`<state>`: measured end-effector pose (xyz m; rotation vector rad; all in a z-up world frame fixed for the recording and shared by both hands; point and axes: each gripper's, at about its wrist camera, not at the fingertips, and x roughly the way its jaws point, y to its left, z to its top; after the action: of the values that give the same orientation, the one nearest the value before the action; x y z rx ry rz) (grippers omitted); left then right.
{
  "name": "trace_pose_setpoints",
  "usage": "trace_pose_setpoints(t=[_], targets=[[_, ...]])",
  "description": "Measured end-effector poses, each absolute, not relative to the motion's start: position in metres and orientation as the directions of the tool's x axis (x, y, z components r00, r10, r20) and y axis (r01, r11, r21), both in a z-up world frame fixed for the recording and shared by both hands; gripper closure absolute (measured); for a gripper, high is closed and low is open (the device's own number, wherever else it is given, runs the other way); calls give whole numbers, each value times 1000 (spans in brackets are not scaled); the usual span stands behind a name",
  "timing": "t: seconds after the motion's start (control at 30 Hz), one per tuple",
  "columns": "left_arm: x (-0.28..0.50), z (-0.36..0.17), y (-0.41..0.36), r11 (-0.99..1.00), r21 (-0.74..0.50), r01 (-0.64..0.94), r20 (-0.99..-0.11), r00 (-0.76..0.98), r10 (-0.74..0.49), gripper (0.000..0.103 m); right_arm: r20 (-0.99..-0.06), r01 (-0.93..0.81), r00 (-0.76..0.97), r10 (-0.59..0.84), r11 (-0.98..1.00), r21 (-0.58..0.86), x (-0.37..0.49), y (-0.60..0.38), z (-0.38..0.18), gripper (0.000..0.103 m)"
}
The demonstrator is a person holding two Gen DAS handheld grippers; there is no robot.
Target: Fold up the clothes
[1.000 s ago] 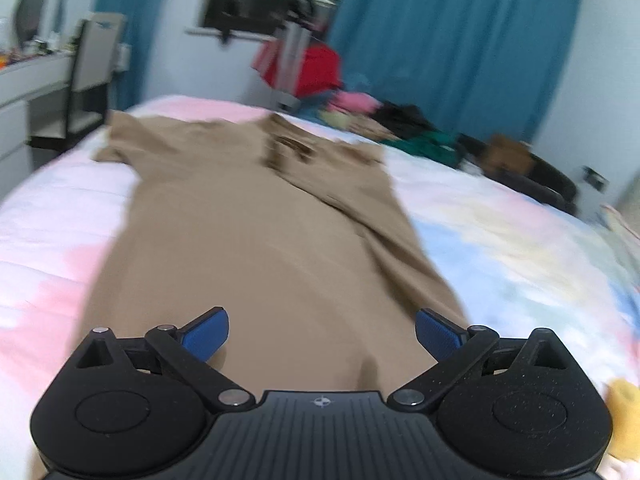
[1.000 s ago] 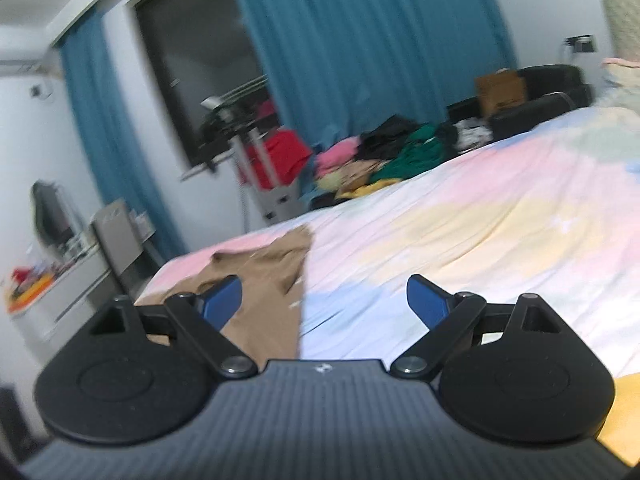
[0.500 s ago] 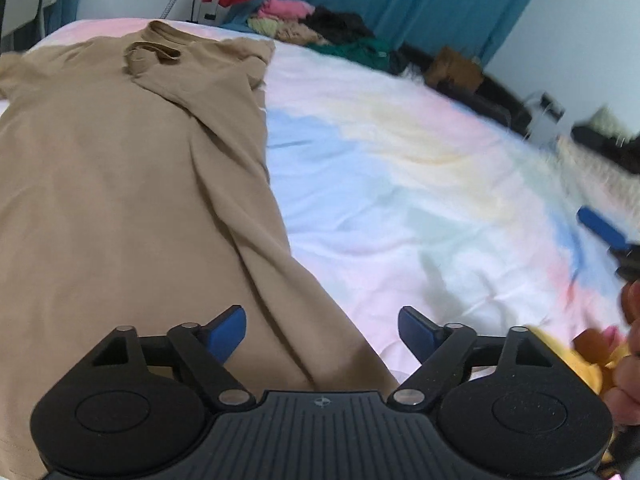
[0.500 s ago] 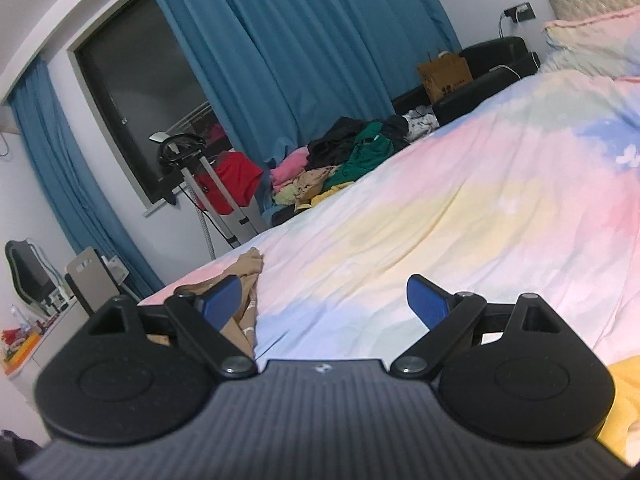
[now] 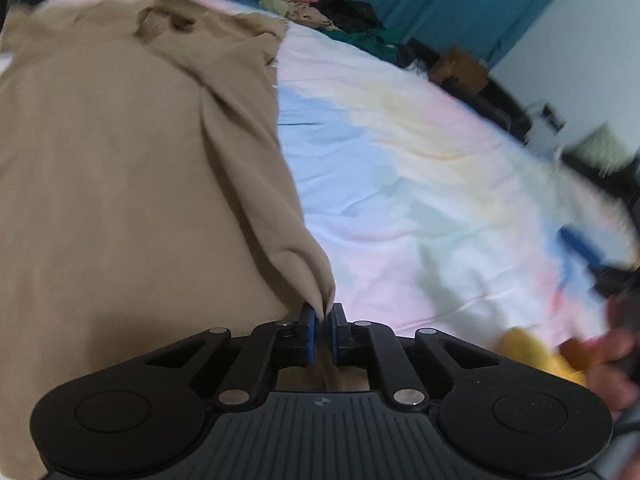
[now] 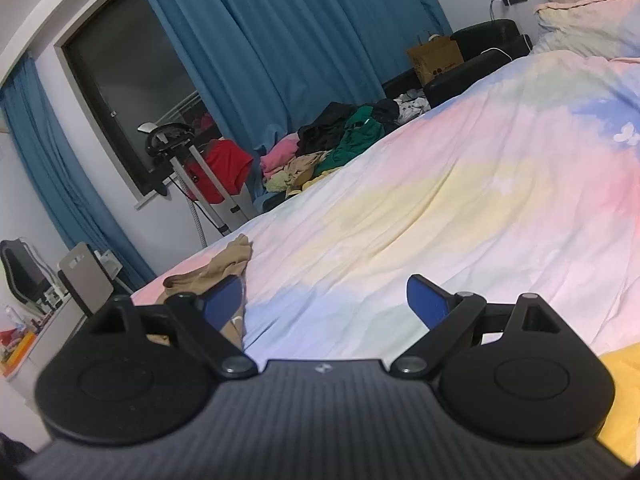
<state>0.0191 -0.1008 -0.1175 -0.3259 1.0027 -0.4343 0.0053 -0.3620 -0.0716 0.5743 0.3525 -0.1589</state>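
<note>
We see the tan short-sleeved cotton shirt spread along the left side of the pastel-patterned bed, one sleeve folded inward. Our left hand-held gripper pinches its near right hem corner; our right hand-held gripper hovers wide apart, holding nothing. We judge most folding remains.

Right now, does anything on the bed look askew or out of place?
The tan shirt isn't flat: its right sleeve is folded in and its collar rumpled. The left tool is pinching its lower right corner. Nothing looks damaged.
</note>
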Motion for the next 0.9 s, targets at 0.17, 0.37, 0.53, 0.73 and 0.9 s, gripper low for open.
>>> trace_pose_setpoints(t=[0.17, 0.37, 0.53, 0.73, 0.9], targets=[[27, -123, -49, 819, -559, 126, -712, 432, -553, 98, -388, 230, 921, -30, 847, 480, 10, -350, -73, 12], [35, -130, 7, 771, -634, 52, -691, 409, -596, 99, -426, 198, 904, 21, 864, 462, 19, -336, -78, 12], [29, -132, 2, 844, -511, 164, -723, 449, -526, 87, -461, 53, 845, 272, 815, 577, 30, -329, -95, 12], [16, -120, -14, 901, -328, 284, -721, 540, -433, 49, -562, 87, 731, 388, 763, 640, 33, -318, -128, 12], [11, -123, -4, 899, -347, 268, -719, 540, -438, 47, -600, 182, 672, 433, 689, 701, 18, -319, -150, 12]])
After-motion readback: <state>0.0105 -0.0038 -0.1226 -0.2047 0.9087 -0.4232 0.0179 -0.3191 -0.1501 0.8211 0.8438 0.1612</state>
